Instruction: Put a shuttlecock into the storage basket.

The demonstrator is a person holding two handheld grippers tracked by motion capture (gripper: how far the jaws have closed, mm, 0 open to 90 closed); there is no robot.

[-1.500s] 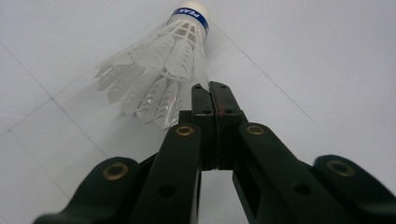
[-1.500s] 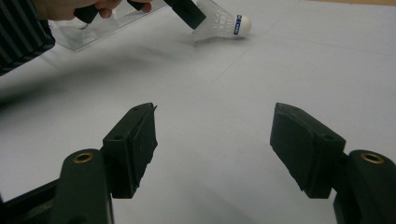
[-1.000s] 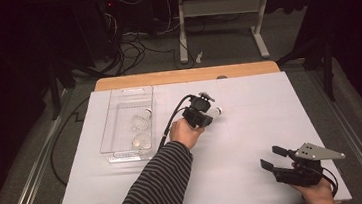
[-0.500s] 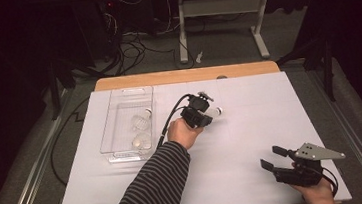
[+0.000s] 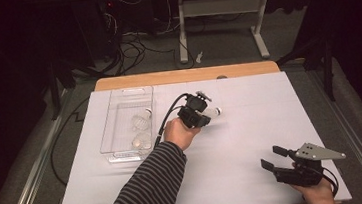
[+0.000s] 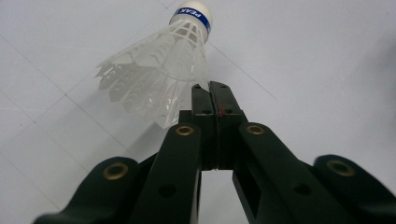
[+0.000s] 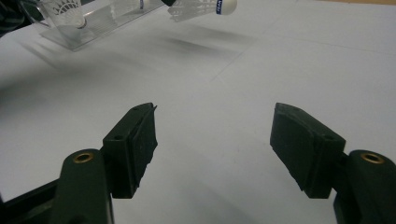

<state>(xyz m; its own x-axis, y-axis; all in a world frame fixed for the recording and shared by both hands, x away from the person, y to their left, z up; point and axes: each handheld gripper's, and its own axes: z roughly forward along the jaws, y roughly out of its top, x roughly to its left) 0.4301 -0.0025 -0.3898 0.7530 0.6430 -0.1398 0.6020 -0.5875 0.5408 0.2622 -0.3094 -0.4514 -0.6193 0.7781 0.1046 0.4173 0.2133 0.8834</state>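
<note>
A white plastic shuttlecock [image 6: 159, 70] with a blue band round its cork hangs just over the white table, cork pointing away from the hand. My left gripper [image 6: 215, 88] is shut on the rim of its skirt, jaws pressed together. In the high view that gripper [image 5: 203, 115] sits at the table's middle, right of the tray, and the shuttlecock [image 5: 213, 112] sticks out to its right. My right gripper [image 5: 270, 156] rests near the front right corner, open, with nothing between its jaws [image 7: 215, 140]. From there the shuttlecock [image 7: 201, 8] shows far off above its shadow.
A clear plastic tray [image 5: 123, 152] lies at the left of the table with two shuttlecocks [image 5: 140, 120] [image 5: 141, 140] in it; the right gripper view catches the tray [image 7: 93, 28] at top left. A striped sleeve [image 5: 147, 185] reaches in from the front. White sheet [image 5: 251, 125] covers the table.
</note>
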